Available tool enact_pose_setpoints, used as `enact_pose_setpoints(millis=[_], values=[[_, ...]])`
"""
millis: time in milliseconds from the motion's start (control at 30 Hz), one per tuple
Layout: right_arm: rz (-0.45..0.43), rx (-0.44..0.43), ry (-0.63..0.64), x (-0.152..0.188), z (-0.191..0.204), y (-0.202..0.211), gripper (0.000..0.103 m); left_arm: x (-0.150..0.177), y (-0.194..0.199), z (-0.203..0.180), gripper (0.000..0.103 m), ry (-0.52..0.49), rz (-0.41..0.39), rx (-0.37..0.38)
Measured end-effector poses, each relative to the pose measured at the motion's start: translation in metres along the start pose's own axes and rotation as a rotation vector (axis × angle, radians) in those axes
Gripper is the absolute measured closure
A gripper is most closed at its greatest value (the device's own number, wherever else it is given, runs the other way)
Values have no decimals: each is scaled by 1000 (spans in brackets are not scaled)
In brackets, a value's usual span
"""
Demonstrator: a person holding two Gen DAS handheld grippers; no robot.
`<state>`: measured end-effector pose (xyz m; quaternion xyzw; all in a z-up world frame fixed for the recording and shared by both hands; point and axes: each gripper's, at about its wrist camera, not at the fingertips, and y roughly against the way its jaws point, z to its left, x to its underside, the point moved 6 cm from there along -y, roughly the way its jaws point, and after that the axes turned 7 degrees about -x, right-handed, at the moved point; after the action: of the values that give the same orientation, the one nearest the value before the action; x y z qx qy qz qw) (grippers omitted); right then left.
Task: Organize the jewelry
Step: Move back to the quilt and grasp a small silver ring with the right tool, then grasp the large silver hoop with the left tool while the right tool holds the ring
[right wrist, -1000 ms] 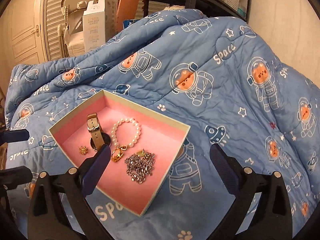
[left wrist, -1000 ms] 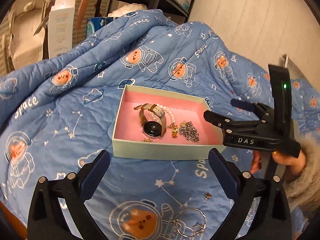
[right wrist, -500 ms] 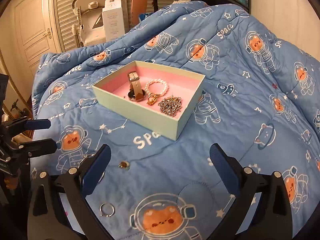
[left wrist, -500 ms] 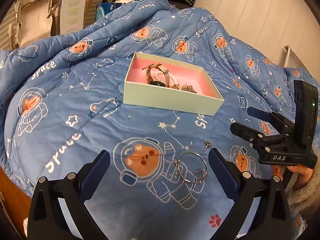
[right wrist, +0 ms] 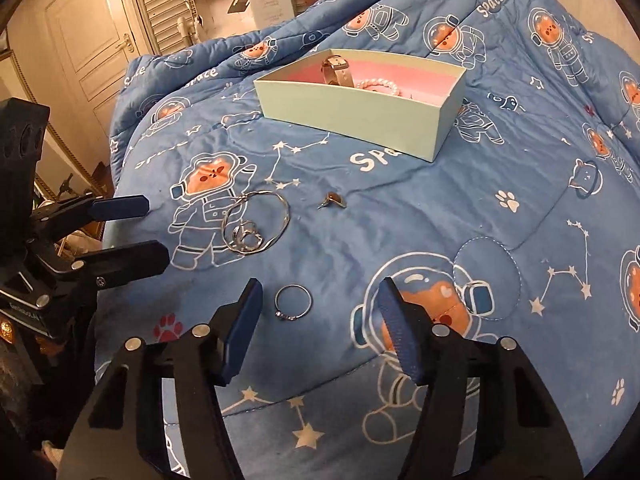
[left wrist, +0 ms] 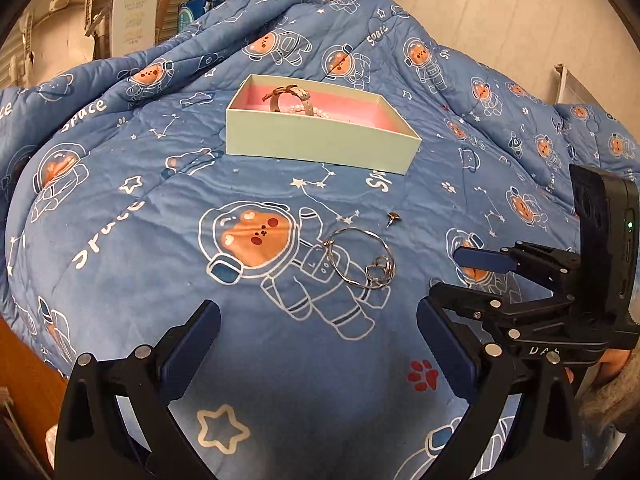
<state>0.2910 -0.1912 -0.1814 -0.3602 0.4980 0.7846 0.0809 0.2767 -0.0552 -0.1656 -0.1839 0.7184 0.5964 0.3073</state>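
A pale green box [left wrist: 320,140] [right wrist: 352,108] with pink lining holds a watch [left wrist: 286,96] [right wrist: 338,70] and a pearl bracelet [right wrist: 380,86]. On the blue quilt in front of it lie a silver bangle with a ring on it [left wrist: 358,258] [right wrist: 256,226], a small gold stud [left wrist: 392,217] [right wrist: 332,200] and a thin silver ring [right wrist: 293,302]. My left gripper [left wrist: 318,324] is open and empty, just short of the bangle. My right gripper [right wrist: 318,312] is open and empty, its fingertips either side of the thin ring. It also shows in the left wrist view [left wrist: 460,272].
The quilt [left wrist: 120,208] drapes over a raised bed and drops off at the near left edge. Behind it stand a white carton [left wrist: 132,16], a black shelf unit and a door [right wrist: 88,36]. A wall runs along the right.
Both grippers have pulled back from the box and dropped toward the loose jewelry on the quilt. The right jaws have narrowed around the thin ring.
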Motion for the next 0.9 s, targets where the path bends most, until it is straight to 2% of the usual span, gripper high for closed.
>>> enact_pose_setpoints(millis=[267,333,533,900], values=[[30,7,58,2,11,-9,69,0,-5,-8,7,-37,15,-10],[31,4,64,3,12,-8,84,0,-7,-9,7,-43,15,-6],[24,-16,21,7,7,-3,84,-4,-18,-19,7,-96,33,-18],[15,-3,-60,23,-8,14,84,-20,-52,-44,25,-190,86,-27]])
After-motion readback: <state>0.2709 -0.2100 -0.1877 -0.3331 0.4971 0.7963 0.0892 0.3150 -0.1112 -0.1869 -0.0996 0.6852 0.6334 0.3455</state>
